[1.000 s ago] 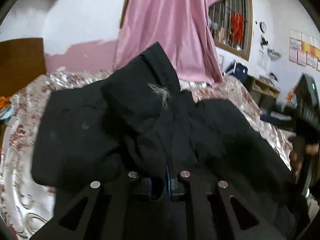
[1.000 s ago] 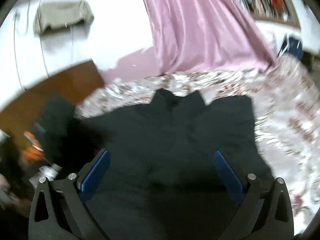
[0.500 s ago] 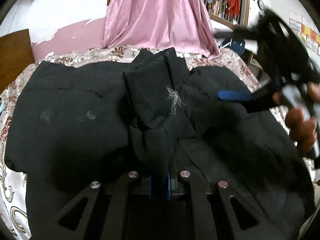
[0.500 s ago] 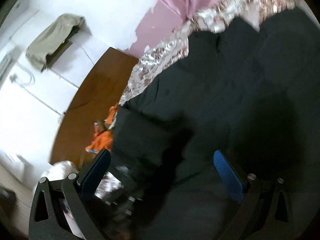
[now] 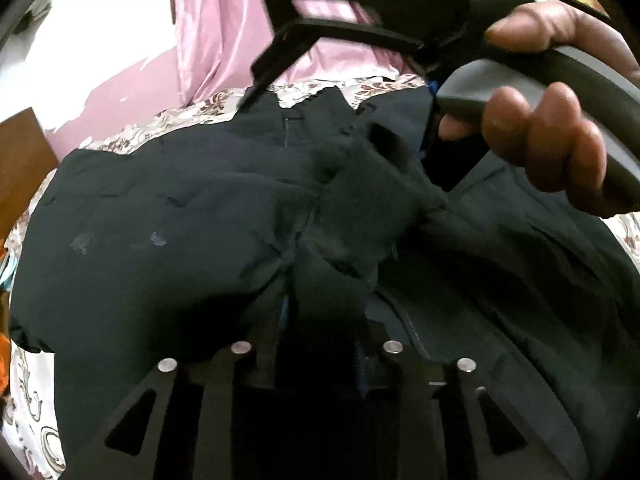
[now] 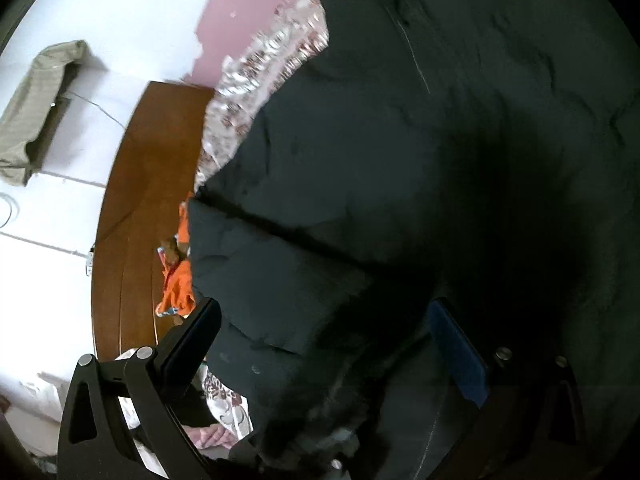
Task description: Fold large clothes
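A large black padded jacket [image 5: 168, 232] lies spread over the floral bedspread [image 5: 192, 112]. My left gripper [image 5: 322, 336] is low over its middle, and its jaws are opening. A bunched fold of the jacket [image 5: 352, 208], sleeve or collar I cannot tell, still sits between the blue pads and sags onto the jacket. My right gripper [image 6: 324, 348] hovers wide open above the jacket's left part [image 6: 360, 160], gripping nothing. In the left wrist view the right gripper [image 5: 256, 40] reaches across the top, held by a hand [image 5: 552, 152].
A pink curtain [image 5: 224, 20] hangs behind the bed. A brown wooden headboard [image 6: 132, 200] borders the bed, with orange cloth [image 6: 180, 280] beside the jacket's edge. A khaki garment [image 6: 36, 100] hangs on the white wall.
The left gripper sank, laying the raised fold down on the jacket, and its pads moved apart. The right gripper swung across in front of the left camera and rolled towards the headboard side.
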